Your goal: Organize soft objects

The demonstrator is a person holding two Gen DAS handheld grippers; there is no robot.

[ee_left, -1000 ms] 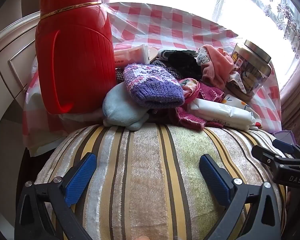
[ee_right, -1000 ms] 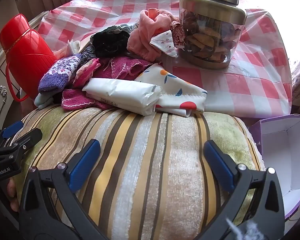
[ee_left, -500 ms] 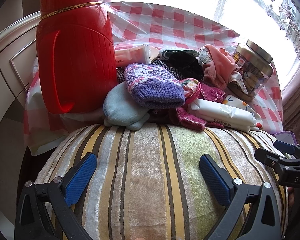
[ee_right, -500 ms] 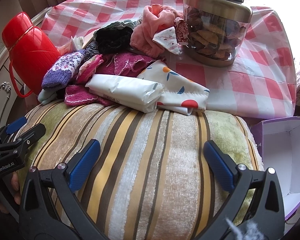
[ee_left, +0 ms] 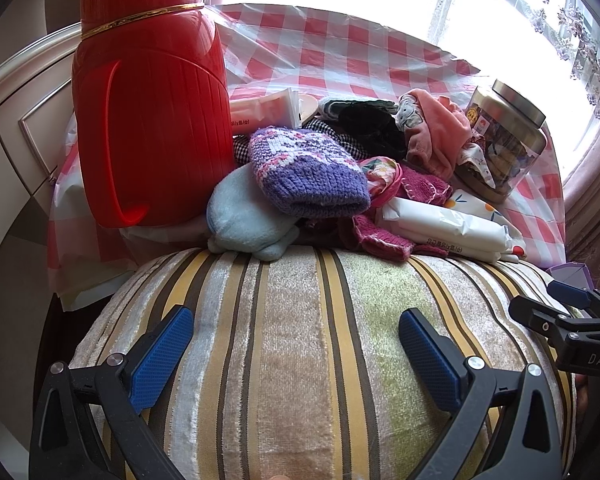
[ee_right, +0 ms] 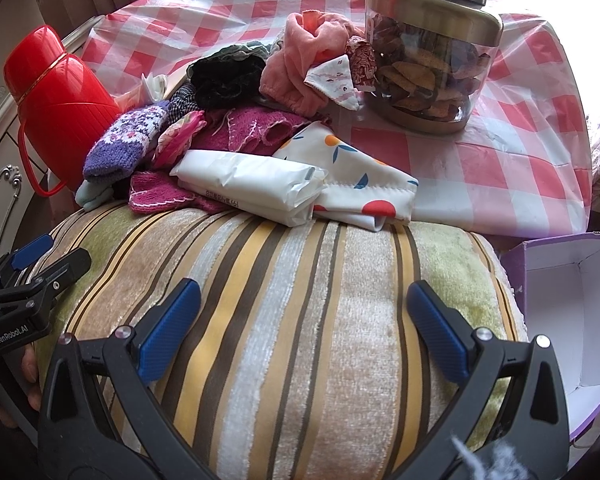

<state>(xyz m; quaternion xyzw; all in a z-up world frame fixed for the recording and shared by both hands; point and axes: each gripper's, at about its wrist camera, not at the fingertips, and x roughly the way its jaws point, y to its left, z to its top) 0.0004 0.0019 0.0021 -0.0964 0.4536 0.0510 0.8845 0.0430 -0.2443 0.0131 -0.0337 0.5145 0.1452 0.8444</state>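
A plump velvet cushion striped in gold, brown and cream (ee_left: 300, 344) fills the foreground, flanked by the left gripper (ee_left: 296, 354) and right gripper (ee_right: 304, 326), each spread wide with blue pads against the fabric. Behind it, on the red-checked plastic tablecloth (ee_right: 500, 168), stands a red ribbed plastic flask (ee_left: 148, 120). Beside the flask lies a heap of soft clothes, including a purple knitted hat (ee_left: 304, 168).
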